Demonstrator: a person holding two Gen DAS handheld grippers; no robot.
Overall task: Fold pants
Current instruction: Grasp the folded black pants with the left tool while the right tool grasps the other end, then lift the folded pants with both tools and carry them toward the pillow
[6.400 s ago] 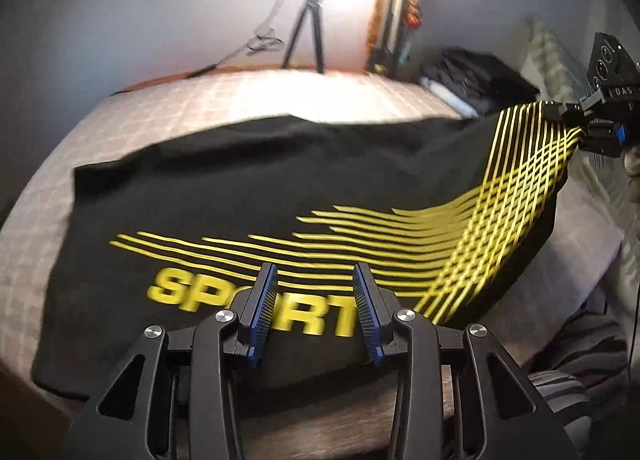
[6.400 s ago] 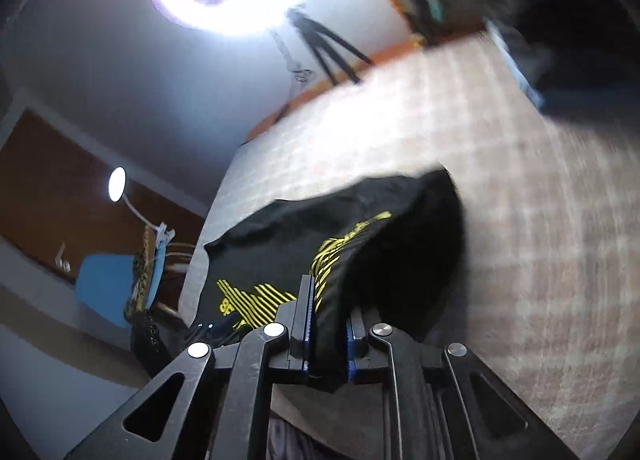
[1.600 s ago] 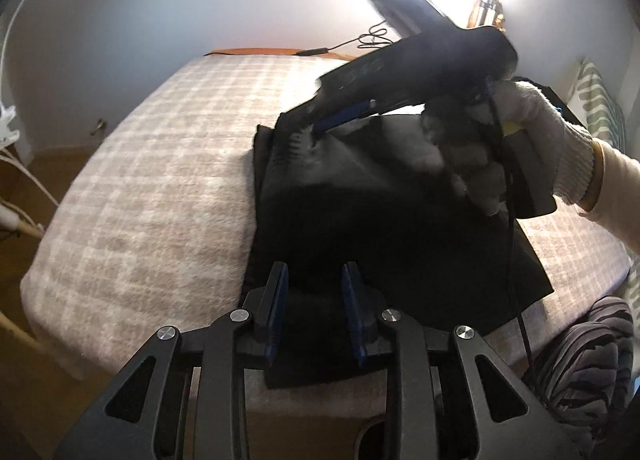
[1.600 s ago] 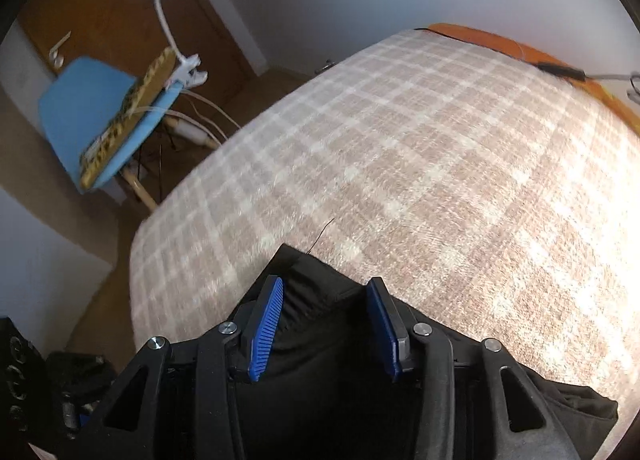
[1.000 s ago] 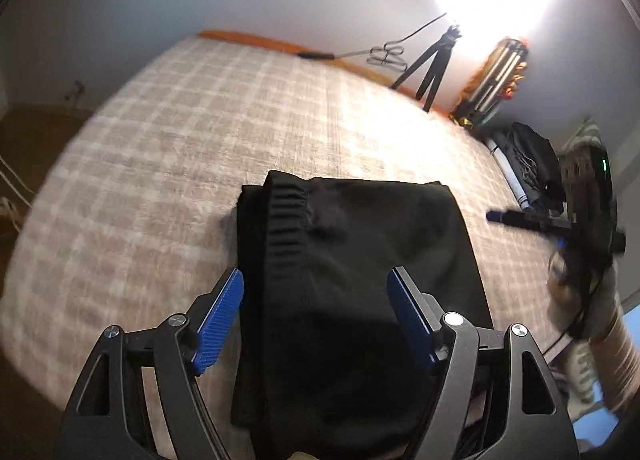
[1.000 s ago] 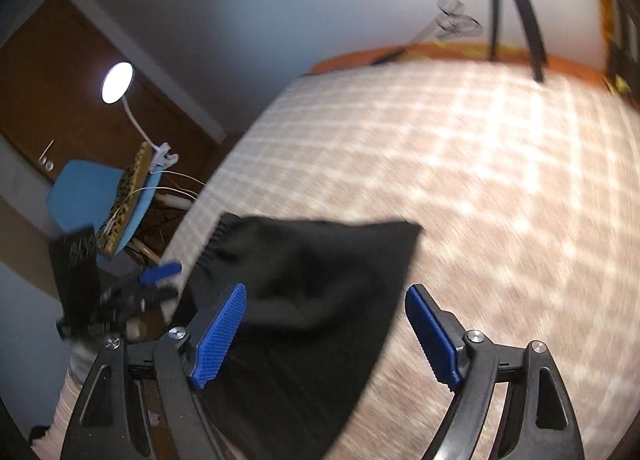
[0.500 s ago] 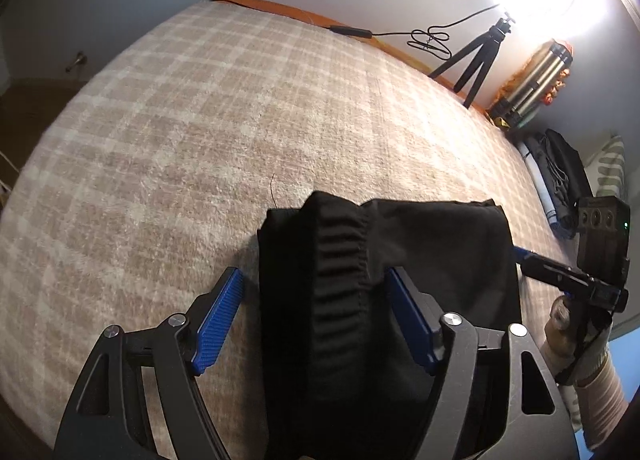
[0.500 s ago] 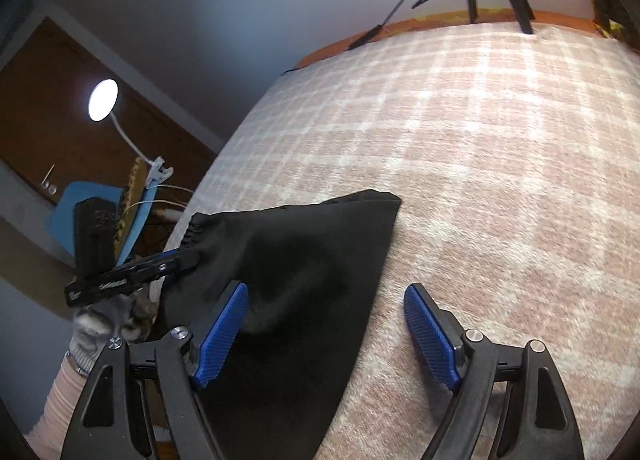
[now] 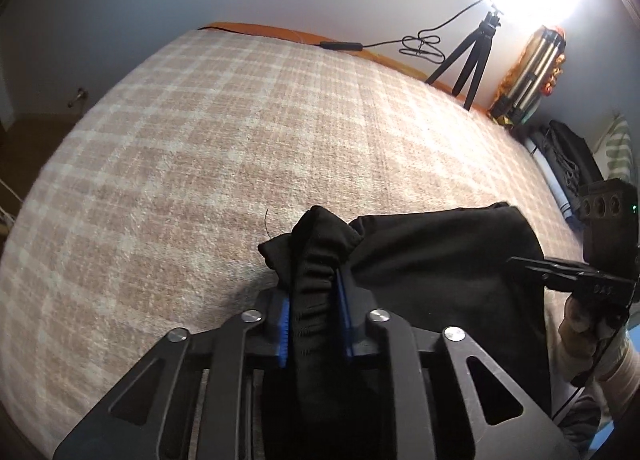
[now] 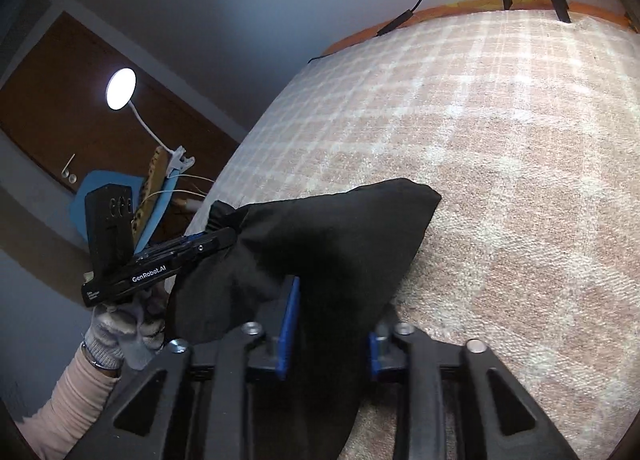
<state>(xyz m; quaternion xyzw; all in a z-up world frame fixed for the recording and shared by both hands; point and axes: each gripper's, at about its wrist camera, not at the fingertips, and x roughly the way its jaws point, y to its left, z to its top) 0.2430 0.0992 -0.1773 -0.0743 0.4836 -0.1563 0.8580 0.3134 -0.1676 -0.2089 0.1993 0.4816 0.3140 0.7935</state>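
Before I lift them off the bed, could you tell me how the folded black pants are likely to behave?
Probably floppy: the pants bunch and sag where the left hand-held gripper pinches the ribbed waistband. The unheld middle will likely droop between both grips. They seem light, tenting off the blanket easily.

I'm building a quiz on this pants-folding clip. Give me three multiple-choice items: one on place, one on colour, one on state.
1. Where do the pants lie?
A. On a plaid bed
B. On a chair
C. On the floor

2. What colour are the gripper pads?
A. Red
B. Blue
C. Green

3. What is the left gripper doing?
A. Open, clear of cloth
B. Holding a tripod
C. Shut on the waistband

Key: 1 A, the fabric rests on the checked cover; 2 B, blue strips line the fingers; 3 C, the ribbed band is pinched between its pads.
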